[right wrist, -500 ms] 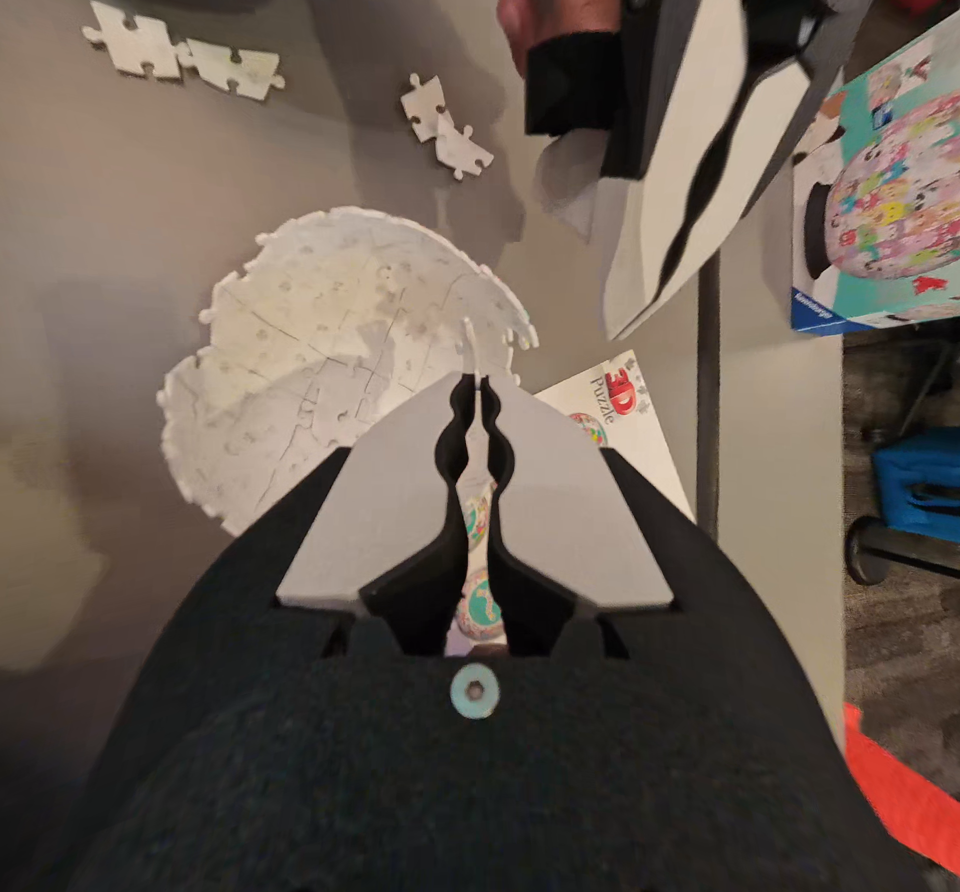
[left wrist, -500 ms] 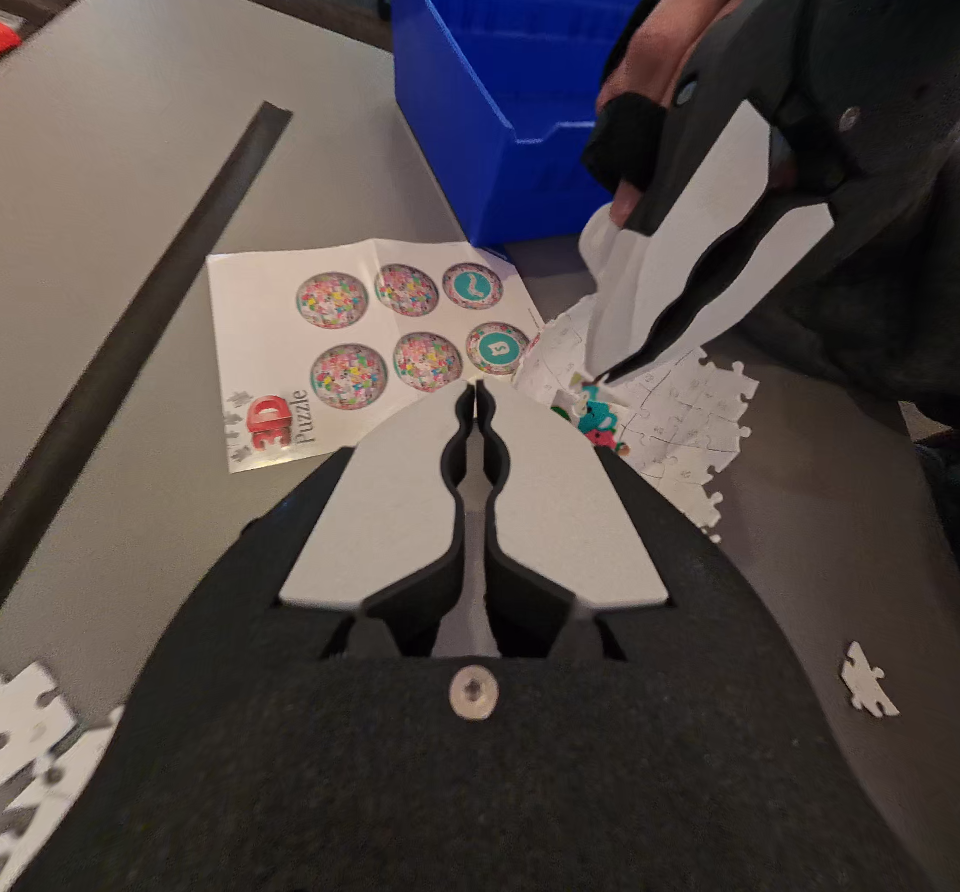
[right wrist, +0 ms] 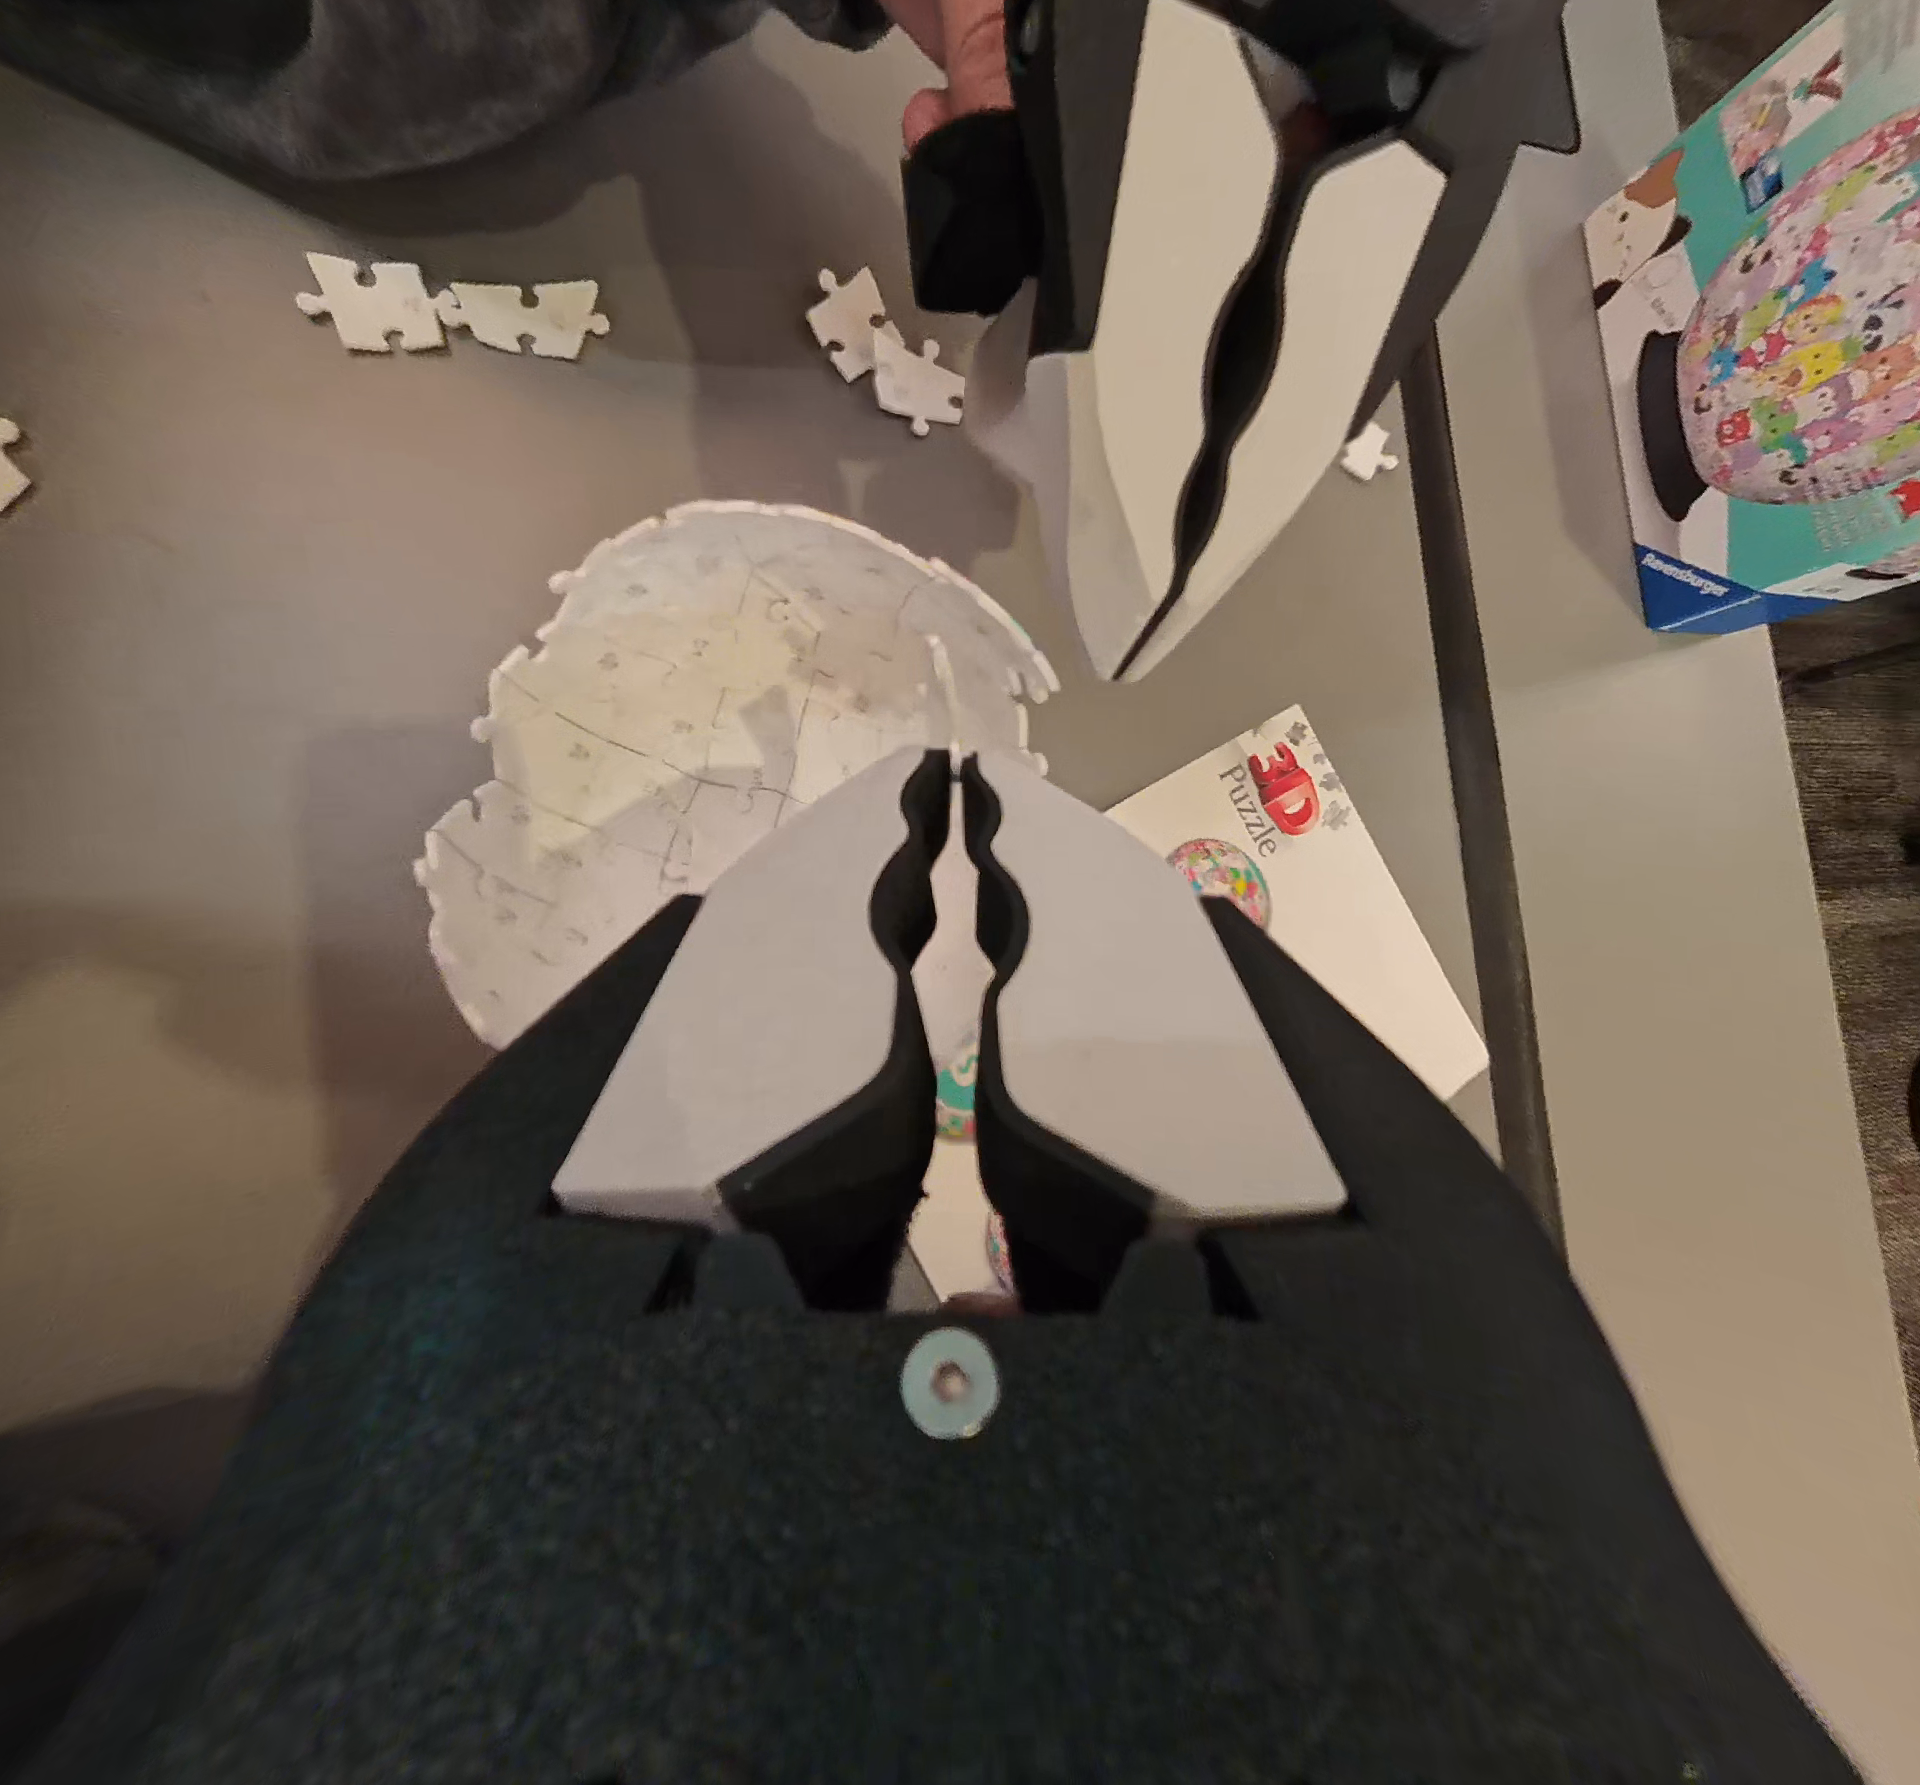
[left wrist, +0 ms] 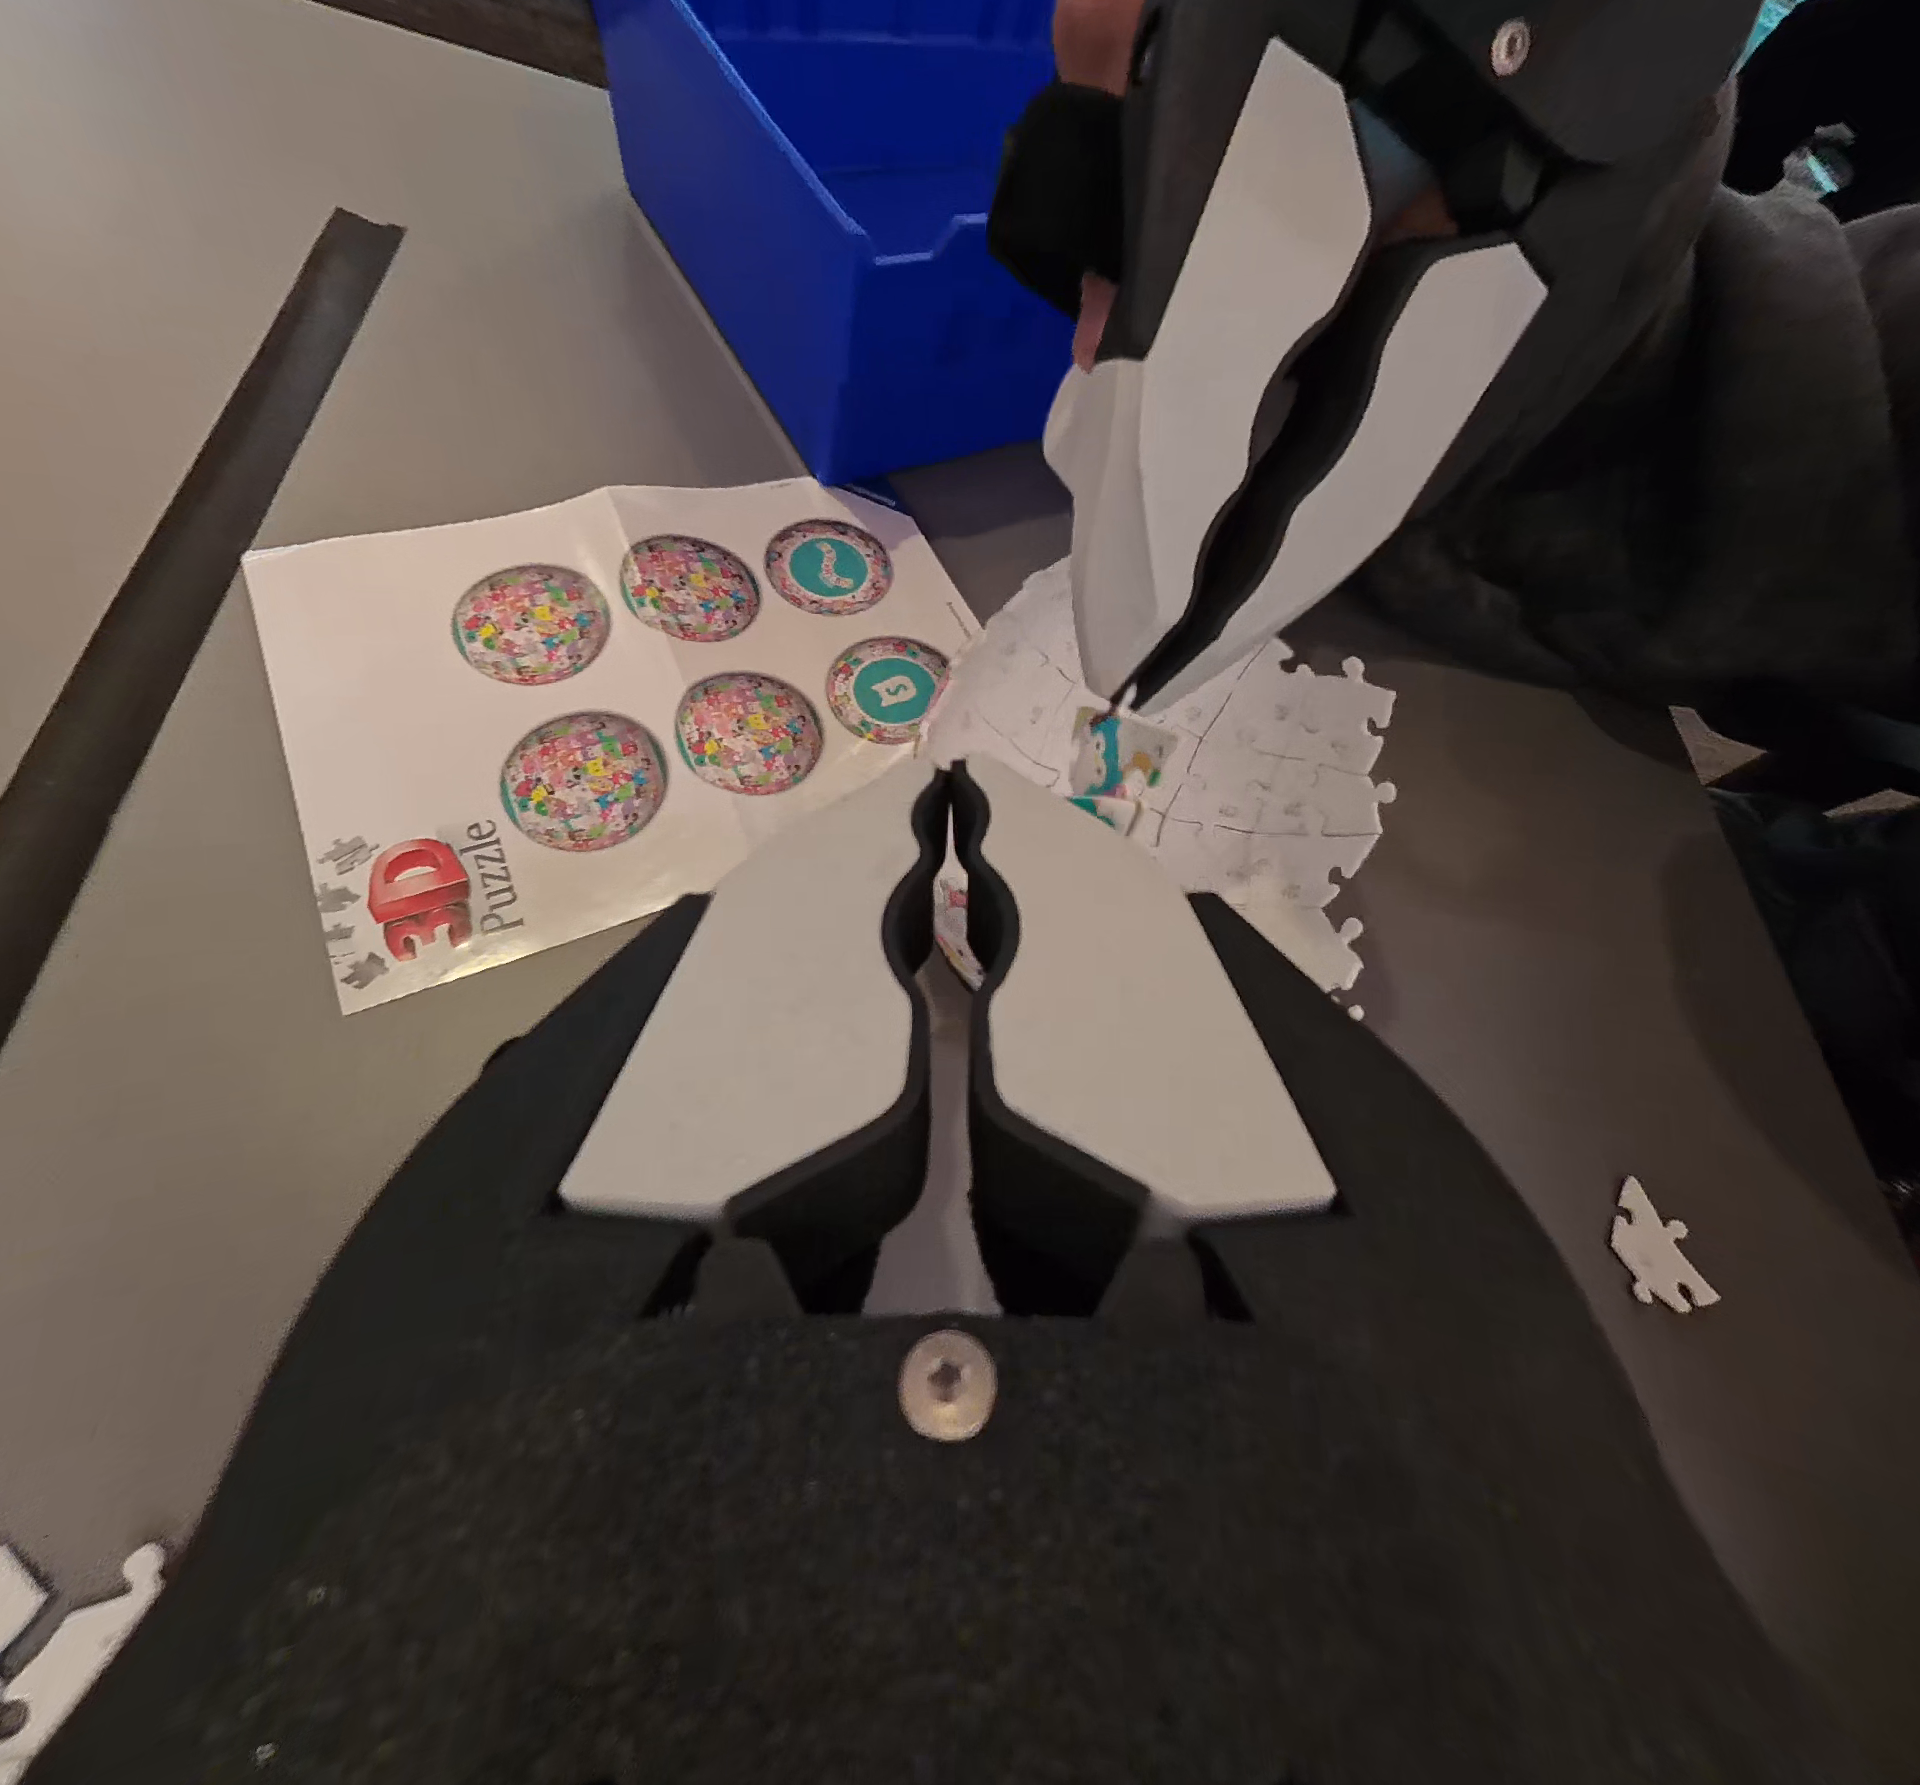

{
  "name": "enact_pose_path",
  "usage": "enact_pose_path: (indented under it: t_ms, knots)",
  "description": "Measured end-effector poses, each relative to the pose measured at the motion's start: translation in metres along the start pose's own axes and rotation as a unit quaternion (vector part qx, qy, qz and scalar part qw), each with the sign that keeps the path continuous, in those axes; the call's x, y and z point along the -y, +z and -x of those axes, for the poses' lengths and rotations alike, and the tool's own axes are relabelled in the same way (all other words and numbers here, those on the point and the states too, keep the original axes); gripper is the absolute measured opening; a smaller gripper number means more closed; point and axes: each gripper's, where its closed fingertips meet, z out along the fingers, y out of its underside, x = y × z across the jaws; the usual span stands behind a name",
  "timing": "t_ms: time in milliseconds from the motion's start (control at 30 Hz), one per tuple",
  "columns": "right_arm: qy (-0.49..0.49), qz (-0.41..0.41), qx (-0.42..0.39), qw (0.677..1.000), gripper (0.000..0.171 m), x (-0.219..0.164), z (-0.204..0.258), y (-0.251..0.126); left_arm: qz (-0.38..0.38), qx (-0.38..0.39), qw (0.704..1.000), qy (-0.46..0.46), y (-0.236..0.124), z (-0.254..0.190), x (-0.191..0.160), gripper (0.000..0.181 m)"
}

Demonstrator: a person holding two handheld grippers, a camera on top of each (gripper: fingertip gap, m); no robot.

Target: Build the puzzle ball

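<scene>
The lower part of the half-built puzzle shell (right wrist: pixel 665 748) is being covered by the right hand-held gripper (right wrist: pixel 954 761). The instruction sheet (right wrist: pixel 1340 914) is being largely hidden beneath the same body. The puzzle box (right wrist: pixel 1787 364) at the bench's far edge is being cut off by the picture's right side. What is being pinched at the left hand-held gripper (left wrist: pixel 948 779) tips is being left too small to tell.

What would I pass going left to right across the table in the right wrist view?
Two joined white puzzle pieces → half-built puzzle ball shell → instruction sheet → dark strip in the table → puzzle box.
</scene>
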Motion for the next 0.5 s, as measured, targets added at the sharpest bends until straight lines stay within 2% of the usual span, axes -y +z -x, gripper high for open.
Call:
enact_pose_path:
  t_ms: [300,500]
  knots:
    - [0.020,0.050,0.009,0.998,0.002,-0.004,0.005,0.031,0.014,-0.002,1.000,0.009,0.005,-0.004,-0.003,0.000]
    - [0.031,0.057,0.011,0.998,0.002,-0.007,0.004,0.034,0.026,0.008,1.000,0.005,-0.005,0.002,-0.007,0.000]
